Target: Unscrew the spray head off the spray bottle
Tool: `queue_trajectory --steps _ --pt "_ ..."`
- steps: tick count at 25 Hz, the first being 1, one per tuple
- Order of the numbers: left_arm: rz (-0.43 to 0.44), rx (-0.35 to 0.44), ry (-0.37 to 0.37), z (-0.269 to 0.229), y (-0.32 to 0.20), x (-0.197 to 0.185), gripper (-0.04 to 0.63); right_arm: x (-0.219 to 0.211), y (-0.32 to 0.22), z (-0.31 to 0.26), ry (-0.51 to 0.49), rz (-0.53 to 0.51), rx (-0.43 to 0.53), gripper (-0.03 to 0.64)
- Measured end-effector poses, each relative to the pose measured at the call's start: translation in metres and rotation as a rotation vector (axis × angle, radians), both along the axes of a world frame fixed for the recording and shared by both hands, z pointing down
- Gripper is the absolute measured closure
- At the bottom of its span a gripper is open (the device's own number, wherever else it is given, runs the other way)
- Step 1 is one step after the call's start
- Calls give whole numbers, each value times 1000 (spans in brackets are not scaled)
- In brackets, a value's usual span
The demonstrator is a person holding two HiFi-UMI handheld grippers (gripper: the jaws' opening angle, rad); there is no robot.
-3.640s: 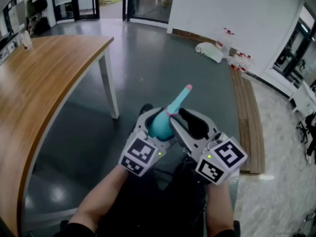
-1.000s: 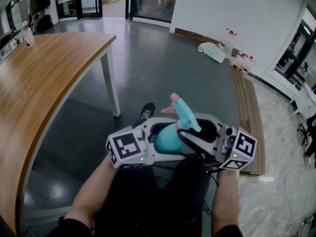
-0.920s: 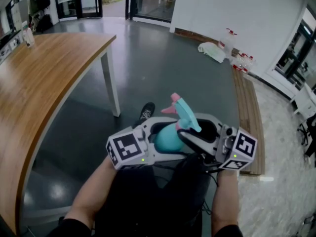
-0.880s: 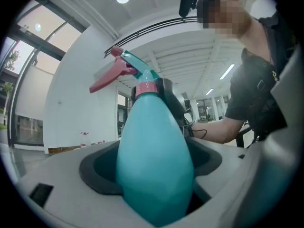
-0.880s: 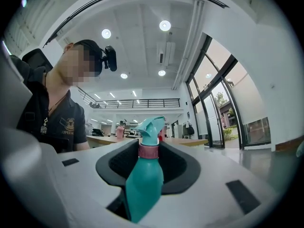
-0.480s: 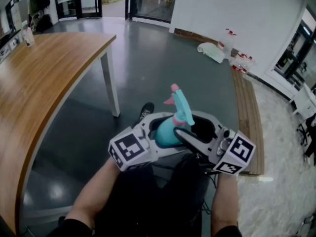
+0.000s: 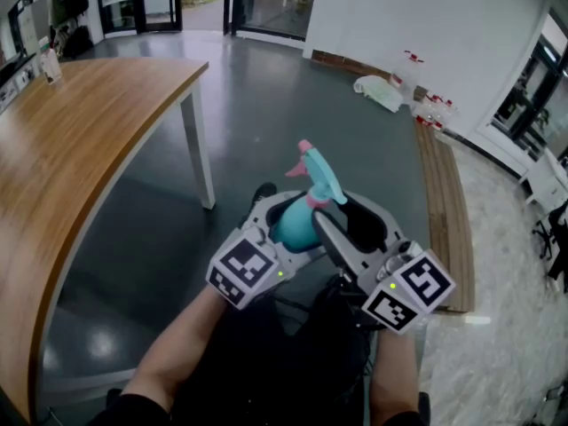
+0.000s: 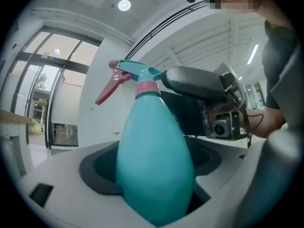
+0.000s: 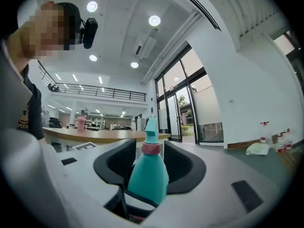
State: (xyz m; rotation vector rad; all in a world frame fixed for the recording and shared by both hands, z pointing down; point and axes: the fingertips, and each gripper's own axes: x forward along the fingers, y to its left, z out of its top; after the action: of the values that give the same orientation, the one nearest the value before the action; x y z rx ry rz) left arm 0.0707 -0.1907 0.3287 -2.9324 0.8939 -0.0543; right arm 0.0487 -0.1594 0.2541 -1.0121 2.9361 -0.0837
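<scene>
L gripper point(image 7: 286, 223): jaws clamped on the fat lower body of the teal spray bottle point(image 7: 293, 231), held in mid-air in front of the person, over the grey floor point(image 7: 266, 96). A wooden table point(image 7: 71, 131) is off to the left, well apart. The bottle leans away from the person w/ the spray head point(image 7: 319, 177) uppermost. Its pink trigger point(image 7: 294, 170) points left in head view. R gripper point(image 7: 344, 218) comes in from the right. Its jaws are apart & have just been opening. In its own view I see the bottle's neck & pink collar point(image 9: 151, 148) between the pads w/ a gap each side, no pressing. The spray head sits on the bottle, collar at the neck.
</scene>
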Motion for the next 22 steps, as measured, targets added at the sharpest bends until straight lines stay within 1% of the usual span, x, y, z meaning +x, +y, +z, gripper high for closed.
queue_trajectory --steps 3,6,8,9,10,12,15,22 --pt "-68 3 -42 6 -8 -3 184 -4 -12 6 6 66 -30 437" --pt "-113 8 -71 12 -12 -4 184 -8 -17 9 -2 97 -45 437" --pt "-134 11 -83 14 -14 -6 184 -10 -20 10 9 120 -46 437" --pt "-139 11 -85 14 -15 -7 184 -10 -22 11 21 134 -44 444" --pt "-138 10 -85 15 -15 -7 184 -10 -23 13 32 142 -41 469" --pt "-132 7 -88 16 -15 -6 184 -8 -24 14 43 139 -36 471" --pt "-108 7 -98 16 -14 -5 184 -8 -22 14 43 89 -26 471" --pt "29 5 -110 15 0 -1 184 -4 -12 14 9 -60 -15 472"
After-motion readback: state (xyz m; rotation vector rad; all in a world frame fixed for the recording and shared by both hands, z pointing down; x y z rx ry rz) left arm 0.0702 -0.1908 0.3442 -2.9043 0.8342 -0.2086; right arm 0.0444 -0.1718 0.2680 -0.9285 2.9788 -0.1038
